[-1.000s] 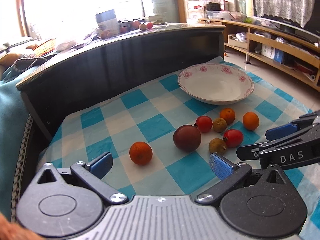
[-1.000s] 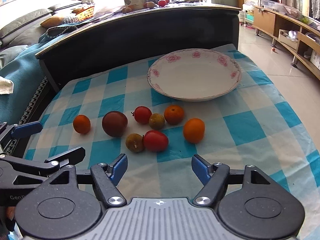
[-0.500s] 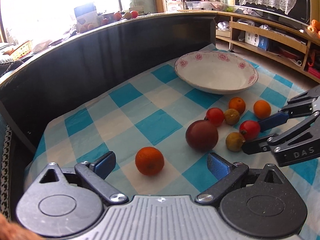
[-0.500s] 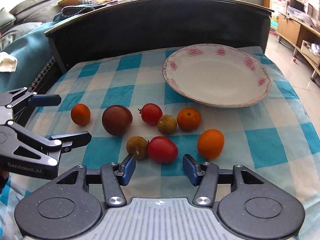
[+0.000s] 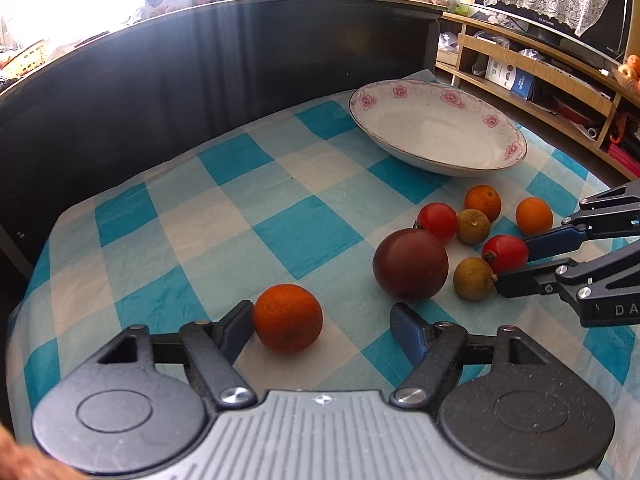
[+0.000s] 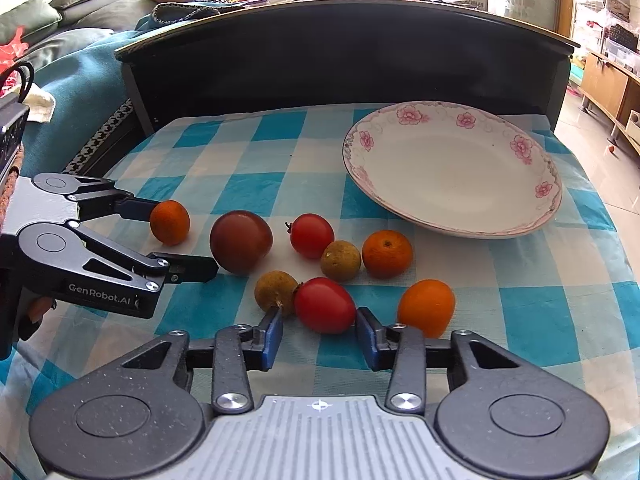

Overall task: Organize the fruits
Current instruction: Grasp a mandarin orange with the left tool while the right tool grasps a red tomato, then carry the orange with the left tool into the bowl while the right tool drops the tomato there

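Checked blue-and-white tablecloth (image 6: 256,160) covers the table, backed by a dark curved panel (image 5: 200,72). White plate (image 6: 452,168) with pink flowers on its rim sits at the far right of the cloth, nothing on it. Fruits lie loose on the cloth, near the plate's front edge. Dark purple plum (image 5: 410,263) is the largest fruit, left of the main cluster. Left gripper (image 5: 324,320) low over the cloth, jaws wide; lone orange tangerine (image 5: 287,318) sits between them, touching the left finger, clear of the right one. Right gripper (image 6: 318,330) low too, jaws fairly wide, straddling the near red tomato (image 6: 325,305); its left fingertip touches the stem side of a brown longan (image 6: 276,290). Not gripped: gaps show either side of the tomato. Beyond: second tomato (image 6: 312,235), second longan (image 6: 341,261), two more tangerines (image 6: 387,254) and (image 6: 426,307).
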`<state>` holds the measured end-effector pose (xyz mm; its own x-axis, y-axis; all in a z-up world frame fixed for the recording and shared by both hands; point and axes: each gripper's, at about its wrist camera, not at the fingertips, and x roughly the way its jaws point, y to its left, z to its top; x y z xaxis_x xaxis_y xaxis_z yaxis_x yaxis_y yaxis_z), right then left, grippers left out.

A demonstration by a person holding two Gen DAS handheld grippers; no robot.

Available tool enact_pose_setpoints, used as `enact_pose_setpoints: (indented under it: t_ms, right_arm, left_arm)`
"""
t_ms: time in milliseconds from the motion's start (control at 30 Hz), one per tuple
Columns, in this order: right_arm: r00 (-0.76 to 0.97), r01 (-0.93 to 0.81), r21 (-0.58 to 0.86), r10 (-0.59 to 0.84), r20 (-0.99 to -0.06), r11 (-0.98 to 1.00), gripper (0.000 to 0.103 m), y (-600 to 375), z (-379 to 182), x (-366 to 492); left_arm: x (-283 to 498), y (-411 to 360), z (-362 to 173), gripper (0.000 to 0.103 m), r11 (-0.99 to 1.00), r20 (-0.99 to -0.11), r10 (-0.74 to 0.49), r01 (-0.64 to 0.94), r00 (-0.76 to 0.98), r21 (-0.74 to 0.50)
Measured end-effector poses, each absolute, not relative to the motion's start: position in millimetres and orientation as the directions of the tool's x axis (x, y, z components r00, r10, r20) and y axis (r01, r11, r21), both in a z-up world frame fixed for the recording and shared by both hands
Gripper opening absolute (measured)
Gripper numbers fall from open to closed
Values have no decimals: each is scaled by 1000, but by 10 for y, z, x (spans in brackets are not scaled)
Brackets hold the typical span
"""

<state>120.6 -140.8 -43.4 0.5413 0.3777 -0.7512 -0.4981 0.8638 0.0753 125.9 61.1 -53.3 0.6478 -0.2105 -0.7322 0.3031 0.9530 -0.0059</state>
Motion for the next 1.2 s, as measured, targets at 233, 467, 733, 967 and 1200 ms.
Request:
enact_pose_setpoints:
  t_ms: [233, 467, 733, 967, 1200]
  right_arm:
    - [556, -516, 36, 367, -746, 856, 28, -1352, -428, 1235]
    - [578, -526, -8, 350, -737, 851, 36, -1282, -464, 1257]
    - [557, -517, 15, 349, -754, 856, 26, -1258, -435, 1235]
    - [546, -505, 38, 354, -760, 862, 26, -1301, -411, 1196]
    - [536, -492, 62, 358, -764, 869, 26, -1334, -394, 1185]
  left_arm:
    - [1293, 681, -480, 64, 954, -734, -231, 296, 639, -43]
    - [1261, 677, -516, 64, 952, -734, -220, 304, 642, -20]
    - [1253, 696, -453, 44, 959, -735, -205, 283, 647, -19]
    - [1233, 687, -452, 41, 958, -746, -192, 287, 638, -1]
    - [1195, 692, -473, 40, 963, -748, -179, 268, 639, -2]
